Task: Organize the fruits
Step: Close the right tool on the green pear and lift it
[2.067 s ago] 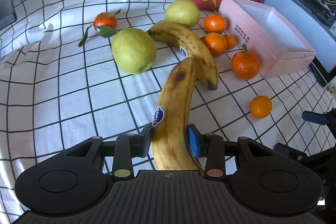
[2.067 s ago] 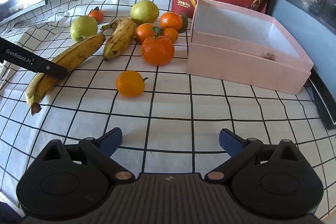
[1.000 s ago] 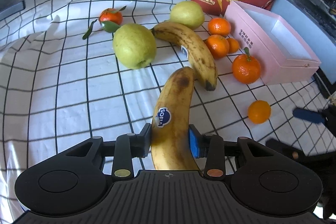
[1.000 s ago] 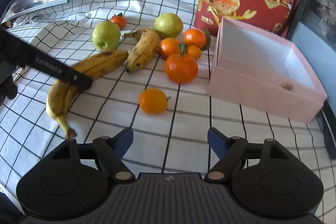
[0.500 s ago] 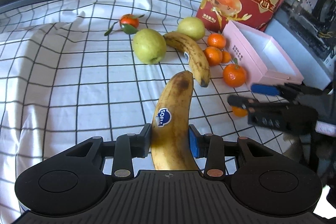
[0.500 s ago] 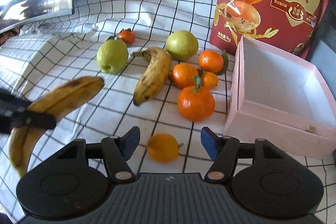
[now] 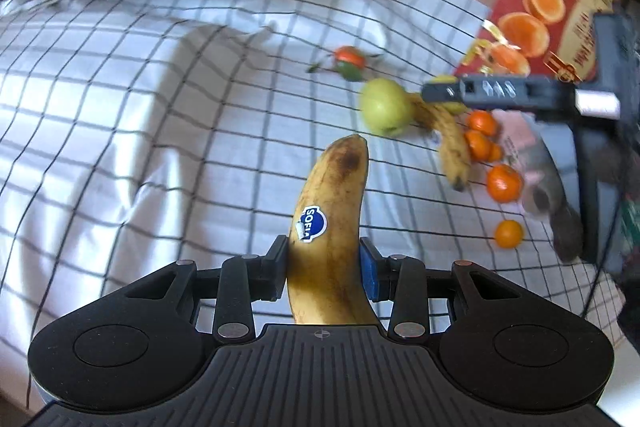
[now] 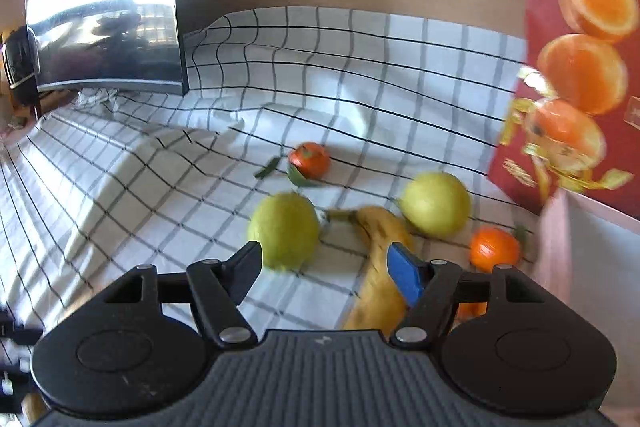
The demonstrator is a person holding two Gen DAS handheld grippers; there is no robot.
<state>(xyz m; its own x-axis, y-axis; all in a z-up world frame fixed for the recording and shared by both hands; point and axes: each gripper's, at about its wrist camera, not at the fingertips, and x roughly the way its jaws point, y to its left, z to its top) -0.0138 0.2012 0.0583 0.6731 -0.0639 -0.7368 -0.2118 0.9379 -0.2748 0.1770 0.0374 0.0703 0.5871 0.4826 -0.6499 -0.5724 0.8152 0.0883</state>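
My left gripper [image 7: 323, 261] is shut on a spotted banana [image 7: 334, 227] with a blue sticker and holds it above the checked cloth [image 7: 140, 107]. My right gripper [image 8: 324, 263] is open and empty, low over a green pear [image 8: 284, 229] and a second banana [image 8: 380, 267]. In the left wrist view the right gripper [image 7: 500, 93] reaches over the pear [image 7: 386, 107] and second banana [image 7: 450, 143]. A yellow pear [image 8: 436, 205], a leafy tangerine [image 8: 310, 159] and another tangerine [image 8: 494, 249] lie nearby.
A red printed bag [image 8: 580, 67] stands at the right with the pink box [image 8: 556, 247] below it. A dark monitor [image 8: 104, 11] stands at the back left. Several tangerines [image 7: 504, 183] lie near the box in the left wrist view.
My left gripper has lifted and pulled back to the left with the banana. My right gripper has moved forward and left past the loose tangerine to the green pear and second banana.
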